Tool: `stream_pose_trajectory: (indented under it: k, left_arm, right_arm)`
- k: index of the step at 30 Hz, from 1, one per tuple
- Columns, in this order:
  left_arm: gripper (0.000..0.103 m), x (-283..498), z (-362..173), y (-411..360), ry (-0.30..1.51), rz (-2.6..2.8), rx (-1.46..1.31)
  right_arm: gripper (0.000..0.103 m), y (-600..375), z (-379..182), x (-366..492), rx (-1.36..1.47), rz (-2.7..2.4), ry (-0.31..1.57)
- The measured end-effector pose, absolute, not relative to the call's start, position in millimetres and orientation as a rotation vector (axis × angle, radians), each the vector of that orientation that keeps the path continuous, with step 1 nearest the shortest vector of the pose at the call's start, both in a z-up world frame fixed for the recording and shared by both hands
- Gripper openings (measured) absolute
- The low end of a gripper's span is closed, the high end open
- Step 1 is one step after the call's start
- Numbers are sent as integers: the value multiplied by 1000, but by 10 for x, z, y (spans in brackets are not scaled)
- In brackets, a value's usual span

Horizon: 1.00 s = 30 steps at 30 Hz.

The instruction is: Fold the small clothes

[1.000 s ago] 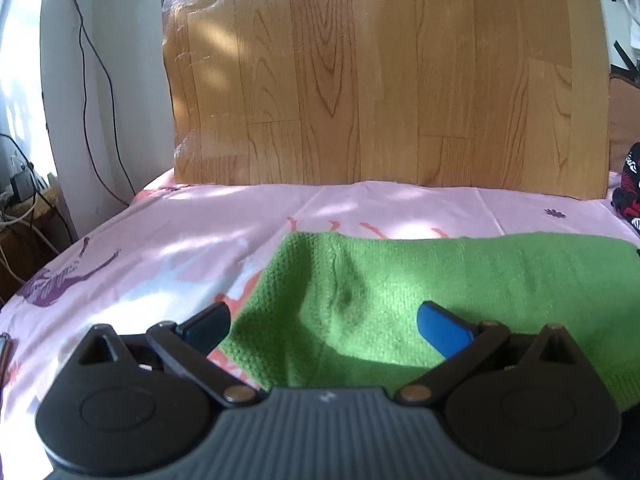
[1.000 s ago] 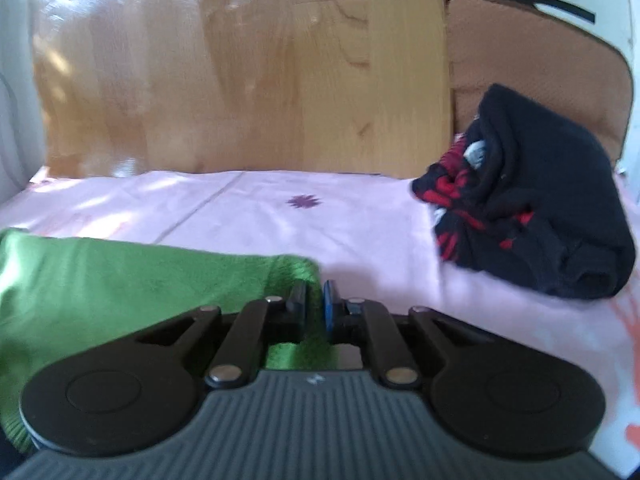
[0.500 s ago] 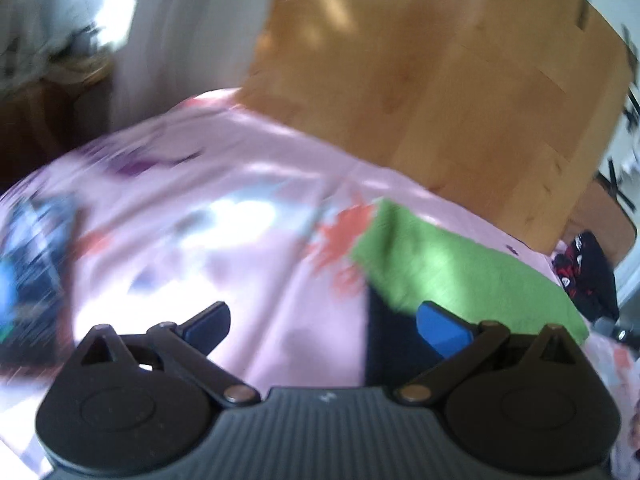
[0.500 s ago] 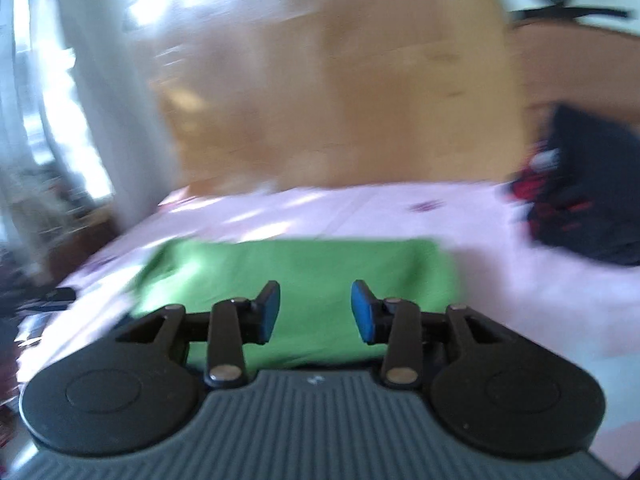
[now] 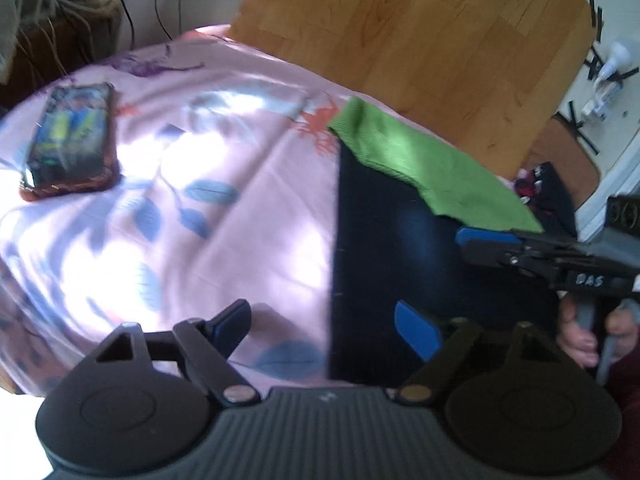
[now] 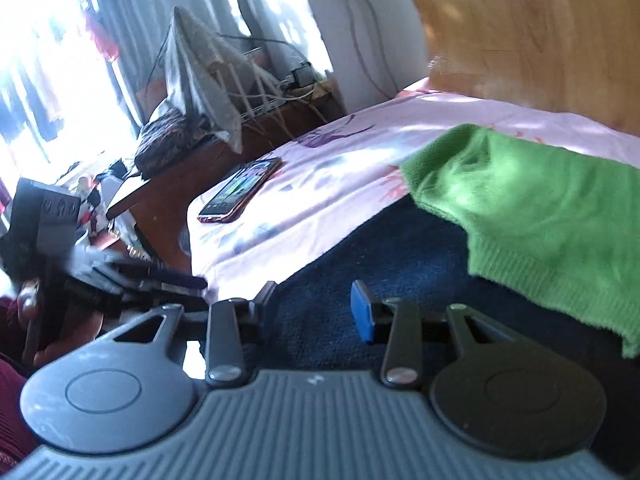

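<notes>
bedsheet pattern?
Pink sheet with blue leaf prints, plus purple and orange figures; clearest in the left wrist view.

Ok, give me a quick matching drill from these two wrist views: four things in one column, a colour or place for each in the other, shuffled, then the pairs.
Things:
1. knit garment
2. phone
3. dark cloth
4. left gripper

Descriptions:
A. navy, lying partly under the knit
B. open, holding nothing
C. green, draped over the dark cloth's far part
D. flat on the pink sheet, screen up, apart from the clothes

Pairs: 1-C, 2-D, 3-A, 4-B
</notes>
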State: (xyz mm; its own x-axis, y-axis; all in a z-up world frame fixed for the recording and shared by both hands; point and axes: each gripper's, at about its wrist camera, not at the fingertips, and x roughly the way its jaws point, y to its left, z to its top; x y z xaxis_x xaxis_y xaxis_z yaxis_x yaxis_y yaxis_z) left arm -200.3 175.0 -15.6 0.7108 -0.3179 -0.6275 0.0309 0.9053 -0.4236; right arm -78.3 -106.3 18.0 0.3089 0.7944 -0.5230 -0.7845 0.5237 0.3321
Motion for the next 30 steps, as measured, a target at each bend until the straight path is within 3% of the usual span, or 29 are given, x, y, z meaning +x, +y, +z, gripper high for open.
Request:
stream_pose_trajectory:
  k: [8,9,10,14,15,23,30]
  left_arm:
    - [83,-1745,-177,1499,787,-235,-286]
    - [79,-1726,-164,1458,799,-239,-263]
    - [61,-1740,-159,1432,813,-258,-256]
    - [32,-1755,-152,1382,872,-337,-272]
    - [15,-1736,-159,1399,892,-352,-299]
    - [14,-1654,126,1609,820,-415,-475]
    - [14,-1501,223,1644,798,-433,-511]
  right_arm:
    - [44,-1606,140,-799,87,883,675]
    - [44,-1694,145,-805,102,856,667]
    - [44,-1776,148,-803,119,829,658]
    - [46,-2100,160,-807,192,726,618]
    - [46,-2171,163,-812,209,703,608]
    - [46,-2677,219,-937,253,556,543]
    - [46,-3219,76,-1342,253,420,634]
